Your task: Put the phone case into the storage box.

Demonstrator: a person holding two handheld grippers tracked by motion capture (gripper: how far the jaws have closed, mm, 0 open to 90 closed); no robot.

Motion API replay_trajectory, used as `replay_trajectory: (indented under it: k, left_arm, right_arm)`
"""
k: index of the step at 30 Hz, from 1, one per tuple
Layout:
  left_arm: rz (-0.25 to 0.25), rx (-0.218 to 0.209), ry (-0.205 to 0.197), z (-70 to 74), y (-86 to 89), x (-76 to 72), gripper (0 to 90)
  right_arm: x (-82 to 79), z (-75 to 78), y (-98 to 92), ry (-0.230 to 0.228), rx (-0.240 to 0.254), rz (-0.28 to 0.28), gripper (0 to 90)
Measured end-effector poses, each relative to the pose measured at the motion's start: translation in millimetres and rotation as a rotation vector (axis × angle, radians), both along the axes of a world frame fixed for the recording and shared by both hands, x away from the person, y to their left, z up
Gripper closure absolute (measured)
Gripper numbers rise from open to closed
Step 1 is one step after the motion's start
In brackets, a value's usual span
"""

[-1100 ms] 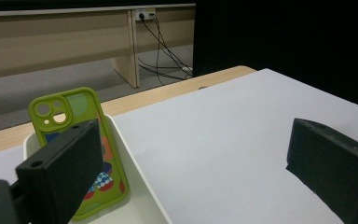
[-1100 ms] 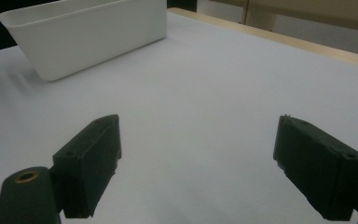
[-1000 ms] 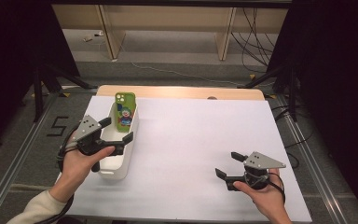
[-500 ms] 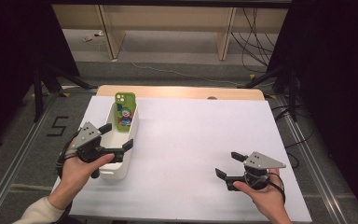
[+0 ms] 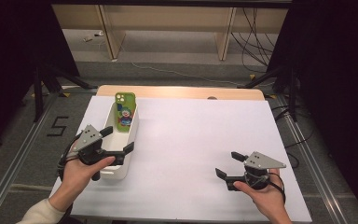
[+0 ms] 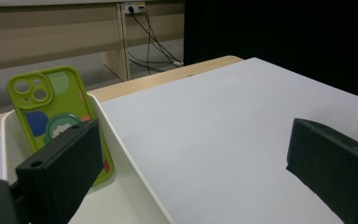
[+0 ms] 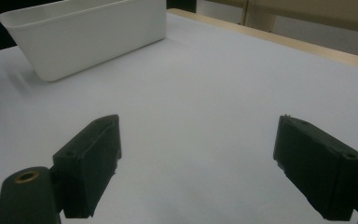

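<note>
Hovering over the near end of the white bin (image 5: 127,140), the left hand-held gripper (image 5: 119,140) stood wide and empty. Green phone case (image 5: 125,110) already leaned inside at the bin's far end. Right hand-held gripper (image 5: 228,164) idled wide on the counter (image 5: 196,140); placing looked done.

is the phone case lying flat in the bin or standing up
Standing up: the phone case leans on its end against the far wall of the white bin.
</note>
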State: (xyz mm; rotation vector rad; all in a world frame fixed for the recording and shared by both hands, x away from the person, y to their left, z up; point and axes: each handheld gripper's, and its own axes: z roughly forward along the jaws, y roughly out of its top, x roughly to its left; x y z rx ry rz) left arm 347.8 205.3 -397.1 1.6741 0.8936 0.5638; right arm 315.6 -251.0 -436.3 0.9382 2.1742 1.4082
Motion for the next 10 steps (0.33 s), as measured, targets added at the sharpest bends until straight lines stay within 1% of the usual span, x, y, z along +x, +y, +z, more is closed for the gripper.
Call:
replay_trajectory:
  k: [10]
  left_arm:
    - [-0.001,-0.002,0.005,-1.6,0.3,1.6,3.3]
  right_arm:
    - [-0.2,1.0,-1.3,-0.002,0.001,-0.002,16.1]
